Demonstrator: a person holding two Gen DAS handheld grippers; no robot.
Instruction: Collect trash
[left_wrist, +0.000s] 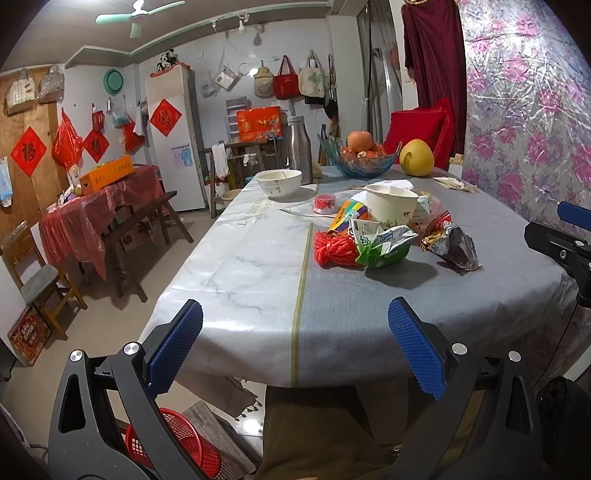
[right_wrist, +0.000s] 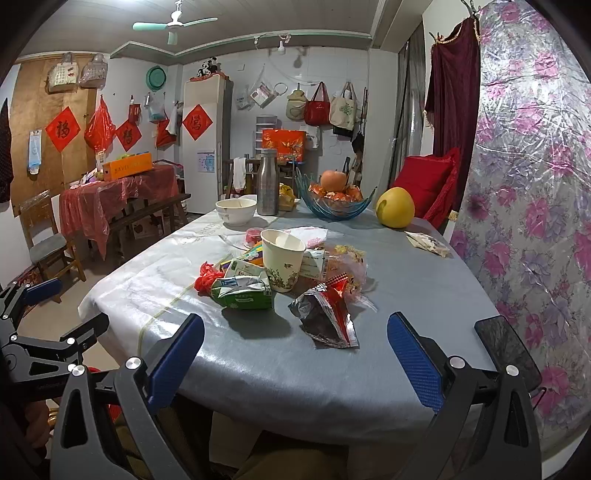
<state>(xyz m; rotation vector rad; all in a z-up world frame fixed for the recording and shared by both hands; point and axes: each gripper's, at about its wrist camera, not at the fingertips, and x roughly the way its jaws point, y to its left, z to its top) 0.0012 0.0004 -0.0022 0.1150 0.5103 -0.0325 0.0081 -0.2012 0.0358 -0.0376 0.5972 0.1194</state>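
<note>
A heap of trash lies mid-table: a crushed green-and-white carton (left_wrist: 384, 245) (right_wrist: 243, 291), a red-and-silver foil snack bag (left_wrist: 452, 242) (right_wrist: 327, 314), a paper cup (left_wrist: 391, 205) (right_wrist: 282, 258), red string (left_wrist: 334, 247) (right_wrist: 207, 280) and coloured wrappers (left_wrist: 349, 216). My left gripper (left_wrist: 295, 347) is open and empty over the table's near edge, short of the heap. My right gripper (right_wrist: 295, 354) is open and empty, just short of the foil bag. A red mesh basket (left_wrist: 177, 441) stands on the floor at lower left.
Farther back stand a white bowl (left_wrist: 279, 182), a steel flask (right_wrist: 267, 182), a glass fruit bowl (right_wrist: 334, 201) and a yellow pomelo (right_wrist: 395, 206). A dark phone (right_wrist: 508, 349) lies at the table's right edge. A floral plastic sheet (right_wrist: 535, 184) hangs right.
</note>
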